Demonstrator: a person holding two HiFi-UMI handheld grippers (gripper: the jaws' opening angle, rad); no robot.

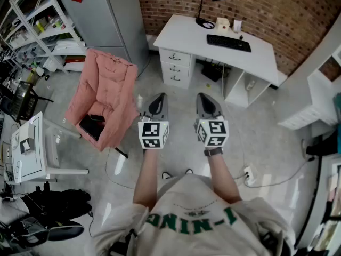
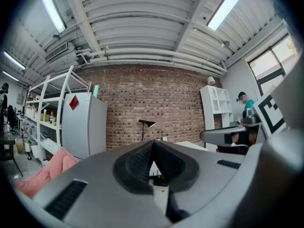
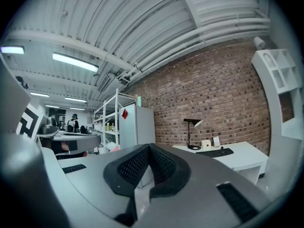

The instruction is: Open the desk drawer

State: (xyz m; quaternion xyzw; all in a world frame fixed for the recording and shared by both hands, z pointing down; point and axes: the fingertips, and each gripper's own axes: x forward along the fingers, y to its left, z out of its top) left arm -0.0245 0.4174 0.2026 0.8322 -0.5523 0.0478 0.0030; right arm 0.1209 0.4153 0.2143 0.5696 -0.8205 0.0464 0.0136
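Observation:
A white desk [image 1: 186,33] stands against the brick wall, some way ahead of me. Its drawer stack [image 1: 175,68] sits under the desk's left end, with three fronts that all look pushed in. My left gripper [image 1: 159,97] and right gripper [image 1: 204,96] are held side by side in the air, level, pointing toward the desk and far short of it. Both are shut with nothing in them. In the left gripper view the left gripper [image 2: 153,144] has its pads meeting; in the right gripper view the right gripper [image 3: 148,147] looks the same, with the desk [image 3: 237,156] at the right.
On the desk are a black lamp [image 1: 205,4] and a keyboard [image 1: 228,42]. A chair draped with a pink jacket [image 1: 106,103] stands to the left, a grey cabinet [image 1: 109,15] behind it, shelving [image 1: 32,20] further left. White shelf units [image 1: 319,95] and floor cables [image 1: 277,177] lie to the right.

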